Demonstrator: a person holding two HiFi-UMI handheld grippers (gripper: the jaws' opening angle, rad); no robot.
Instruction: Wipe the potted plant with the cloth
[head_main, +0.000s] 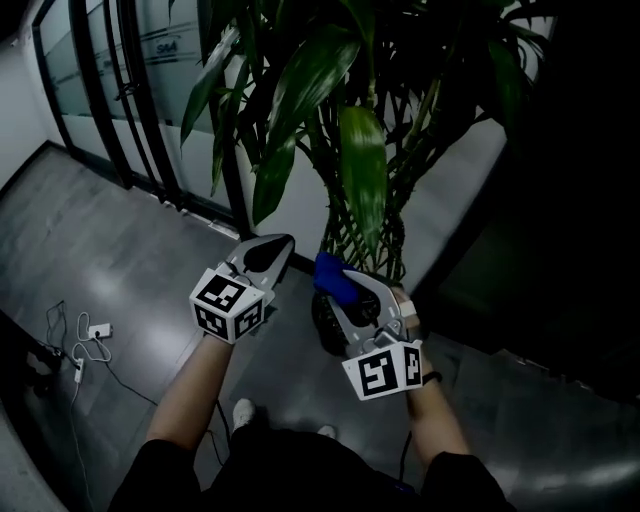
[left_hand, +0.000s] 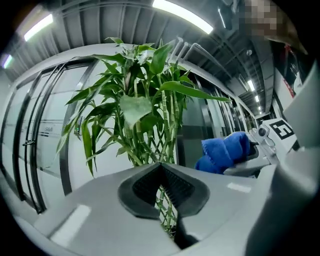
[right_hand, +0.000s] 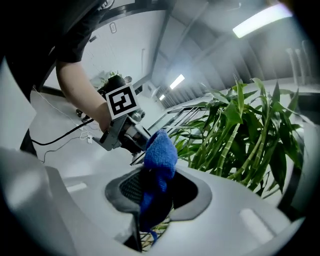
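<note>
right hand-held gripper (head_main: 340, 285) clamps the soft, light cloth (right_hand: 159, 152) | left hand-held gripper (head_main: 275, 248) closed, empty | potted plant (head_main: 360, 170) just ahead, on floor | leaves likely thin, bendy: support underneath while wiping

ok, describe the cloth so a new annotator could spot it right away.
Start at the tall green potted plant in the middle of the head view. Down by its lower stems, the right gripper is clamped on the cloth. It is a bunched bright blue wad, the only blue thing there; the left gripper beside it holds nothing.
</note>
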